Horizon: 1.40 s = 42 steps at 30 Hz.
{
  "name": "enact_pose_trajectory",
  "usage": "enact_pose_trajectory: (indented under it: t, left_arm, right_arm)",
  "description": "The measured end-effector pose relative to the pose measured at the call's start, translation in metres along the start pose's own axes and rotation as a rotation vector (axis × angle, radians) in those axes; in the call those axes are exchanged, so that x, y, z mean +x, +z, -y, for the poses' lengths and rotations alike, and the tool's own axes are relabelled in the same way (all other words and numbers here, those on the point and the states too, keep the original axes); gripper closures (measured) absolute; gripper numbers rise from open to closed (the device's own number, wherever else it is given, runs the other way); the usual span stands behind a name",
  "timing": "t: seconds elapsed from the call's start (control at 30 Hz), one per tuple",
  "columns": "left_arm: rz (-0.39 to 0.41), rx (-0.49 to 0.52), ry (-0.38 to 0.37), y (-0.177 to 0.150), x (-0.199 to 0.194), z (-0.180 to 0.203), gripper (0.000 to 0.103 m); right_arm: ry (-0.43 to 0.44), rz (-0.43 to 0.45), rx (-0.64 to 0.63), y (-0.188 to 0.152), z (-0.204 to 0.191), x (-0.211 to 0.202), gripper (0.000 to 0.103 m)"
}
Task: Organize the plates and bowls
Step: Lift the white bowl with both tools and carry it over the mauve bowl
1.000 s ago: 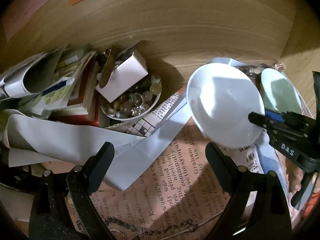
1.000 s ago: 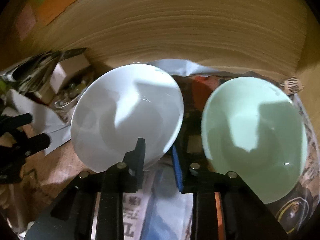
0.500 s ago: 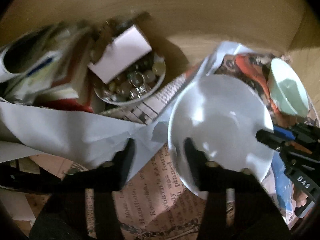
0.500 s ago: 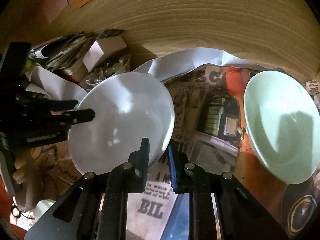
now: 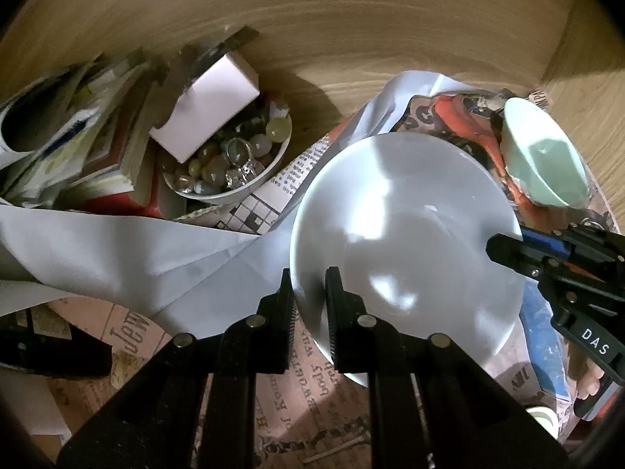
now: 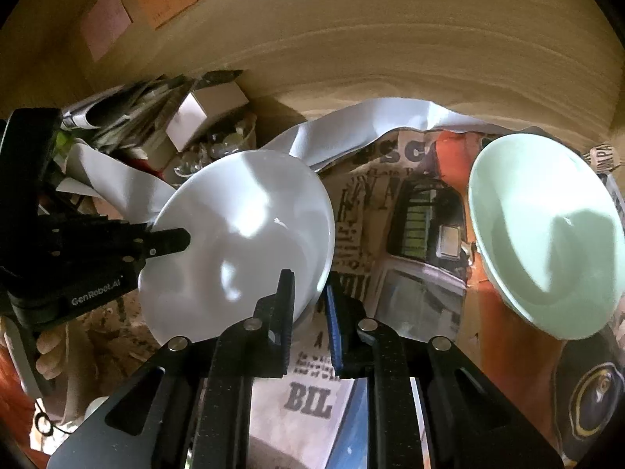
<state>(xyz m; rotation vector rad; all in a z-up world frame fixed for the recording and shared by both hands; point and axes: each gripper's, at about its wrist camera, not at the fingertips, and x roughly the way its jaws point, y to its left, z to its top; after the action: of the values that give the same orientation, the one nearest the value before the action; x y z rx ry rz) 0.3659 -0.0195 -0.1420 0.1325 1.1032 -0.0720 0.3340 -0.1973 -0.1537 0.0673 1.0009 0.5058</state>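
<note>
A white bowl [image 5: 406, 234] hangs tilted above the newspaper, held at its rim from two sides. My left gripper [image 5: 310, 285] is shut on the near-left rim, one finger inside the bowl and one outside. On the opposite rim my right gripper [image 6: 308, 285] is shut too; it shows in the left wrist view as the right gripper [image 5: 515, 240]. In the right wrist view the white bowl [image 6: 242, 242] has the left gripper [image 6: 172, 240] at its left edge. A pale green bowl [image 6: 547, 234] lies tilted to the right, apart from both grippers, and it appears in the left wrist view as the green bowl [image 5: 543, 164].
A small bowl of beads [image 5: 230, 164] with a white box [image 5: 207, 109] on it sits back left, beside stacked books and magazines [image 5: 78, 136]. Loose white paper [image 5: 117, 258] and newspaper [image 5: 312, 391] cover the surface. A wooden wall [image 5: 351, 31] closes the back.
My left gripper went from wide open to shut on the white bowl's rim. The right gripper carried the white bowl leftward, away from the green bowl.
</note>
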Motion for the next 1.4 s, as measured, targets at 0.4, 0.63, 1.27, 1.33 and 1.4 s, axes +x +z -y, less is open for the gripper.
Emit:
enact_pose_trajectory:
  t: [0.4, 0.63, 1.27, 1.33, 1.4]
  left_arm:
    - [0.163, 0.012, 0.010, -0.022, -0.064, 0.011, 0.090]
    - [0.233, 0.003, 0.002, -0.043, -0.100, 0.013, 0.090]
    - [0.328, -0.079, -0.012, -0.113, -0.157, -0.020, 0.090]
    - [0.332, -0.093, -0.011, -0.122, -0.160, -0.027, 0.090]
    - [0.334, -0.103, -0.003, -0.131, -0.164, -0.033, 0.090]
  right_arm:
    - [-0.002, 0.129, -0.014, -0.012, -0.016, -0.060, 0.090]
    - [0.003, 0.183, -0.030, -0.019, -0.035, -0.089, 0.090]
    - [0.044, 0.224, -0.105, -0.052, -0.096, -0.113, 0.090]
    - [0.053, 0.223, -0.117, -0.055, -0.104, -0.112, 0.090]
    - [0.064, 0.220, -0.126, -0.057, -0.112, -0.111, 0.090]
